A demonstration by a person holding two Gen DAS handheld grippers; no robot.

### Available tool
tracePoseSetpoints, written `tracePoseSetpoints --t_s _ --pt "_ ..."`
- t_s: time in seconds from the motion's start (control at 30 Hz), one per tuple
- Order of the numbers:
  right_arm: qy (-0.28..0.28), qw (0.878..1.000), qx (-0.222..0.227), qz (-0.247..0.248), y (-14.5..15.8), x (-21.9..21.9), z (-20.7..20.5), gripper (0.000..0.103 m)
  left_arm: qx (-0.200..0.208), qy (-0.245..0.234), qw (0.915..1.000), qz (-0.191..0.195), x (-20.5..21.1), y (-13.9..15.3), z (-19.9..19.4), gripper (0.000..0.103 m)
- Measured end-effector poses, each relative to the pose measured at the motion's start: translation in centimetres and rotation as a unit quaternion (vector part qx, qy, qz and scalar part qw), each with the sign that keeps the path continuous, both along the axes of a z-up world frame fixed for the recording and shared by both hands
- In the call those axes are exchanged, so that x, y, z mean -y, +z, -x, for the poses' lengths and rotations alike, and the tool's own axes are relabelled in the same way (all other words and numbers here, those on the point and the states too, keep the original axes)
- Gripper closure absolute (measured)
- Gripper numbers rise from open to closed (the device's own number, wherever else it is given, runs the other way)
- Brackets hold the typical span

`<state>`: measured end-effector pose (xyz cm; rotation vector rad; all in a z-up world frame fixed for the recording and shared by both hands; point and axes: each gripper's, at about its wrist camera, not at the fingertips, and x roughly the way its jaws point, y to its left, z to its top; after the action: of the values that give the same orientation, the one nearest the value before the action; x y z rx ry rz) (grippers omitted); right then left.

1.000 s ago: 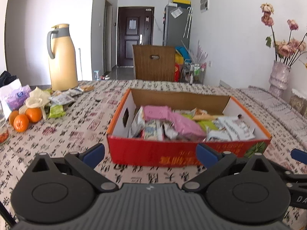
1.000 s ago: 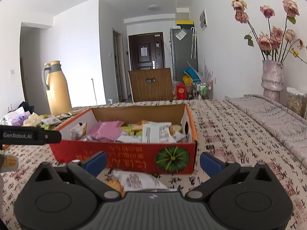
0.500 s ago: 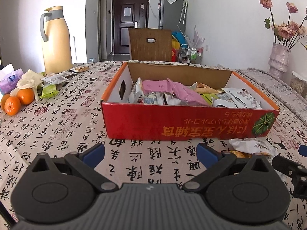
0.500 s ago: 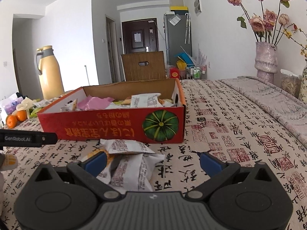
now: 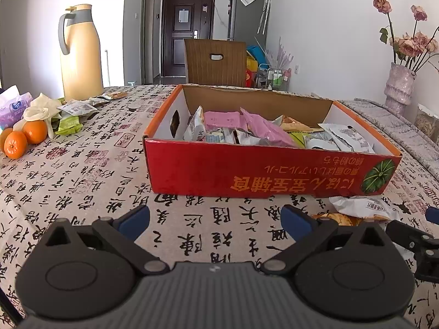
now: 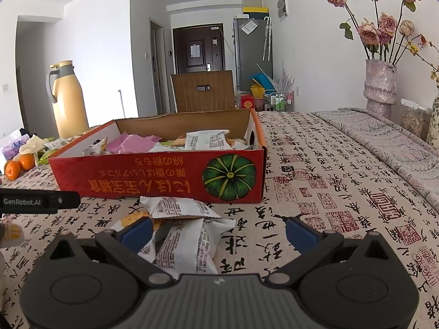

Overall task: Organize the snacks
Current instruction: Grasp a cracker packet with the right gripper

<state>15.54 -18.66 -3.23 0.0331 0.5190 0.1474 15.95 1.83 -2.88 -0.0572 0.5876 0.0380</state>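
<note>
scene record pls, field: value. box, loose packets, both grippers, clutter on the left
box: red cardboard box, open top, holds many snack packets
loose packets: white snack packets on tablecloth in front of box, outside it
right gripper: open, low over the loose packets, not closed on any
left gripper: open, empty, facing box front
left clutter: oranges, yellow thermos, more wrappers

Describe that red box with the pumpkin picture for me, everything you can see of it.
The red cardboard box is a shallow, open-topped tray with orange top edges, plain brown and white inner walls and an oval hand hole in each end. Its long front bears upside-down yellow lettering and a green pumpkin picture. It sits flat on the patterned tablecloth, heaped with snack packets, pink, white and green. More white packets lie on the cloth just before it, whether touching it is unclear.
</note>
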Motion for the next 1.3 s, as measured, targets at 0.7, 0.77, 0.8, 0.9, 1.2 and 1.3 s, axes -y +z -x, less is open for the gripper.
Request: tracePoseSetpoints --t_s 0.7,0.77,0.8,0.9,1.2,1.3 --pt "0.015 1.000 -0.011 0.019 0.1 -1.1 -0.6 0.014 0.005 0.005 0.9999 0.007 -0.2 0.0 0.2 0.000" --pt "0.019 0.999 -0.023 0.024 -0.1 -1.4 -0.8 0.021 0.005 0.005 0.9999 0.008 -0.2 0.0 0.2 0.000" --pt "0.019 0.999 -0.030 0.027 -0.2 -1.6 -1.0 0.027 0.005 0.005 0.9999 0.008 -0.2 0.0 0.2 0.000" --pt "0.014 0.999 -0.046 0.025 -0.6 -1.7 -1.5 0.036 0.005 0.005 0.9999 0.008 -0.3 0.0 0.2 0.000" --pt "0.025 0.999 -0.044 0.012 -0.6 -1.5 -0.9 0.067 0.003 0.008 0.9999 0.007 -0.3 -0.1 0.2 0.000" --pt "0.022 0.999 -0.033 0.001 -0.2 -1.0 -0.3 0.067 0.002 0.009 0.9999 0.005 -0.2 -0.2 0.2 0.000"
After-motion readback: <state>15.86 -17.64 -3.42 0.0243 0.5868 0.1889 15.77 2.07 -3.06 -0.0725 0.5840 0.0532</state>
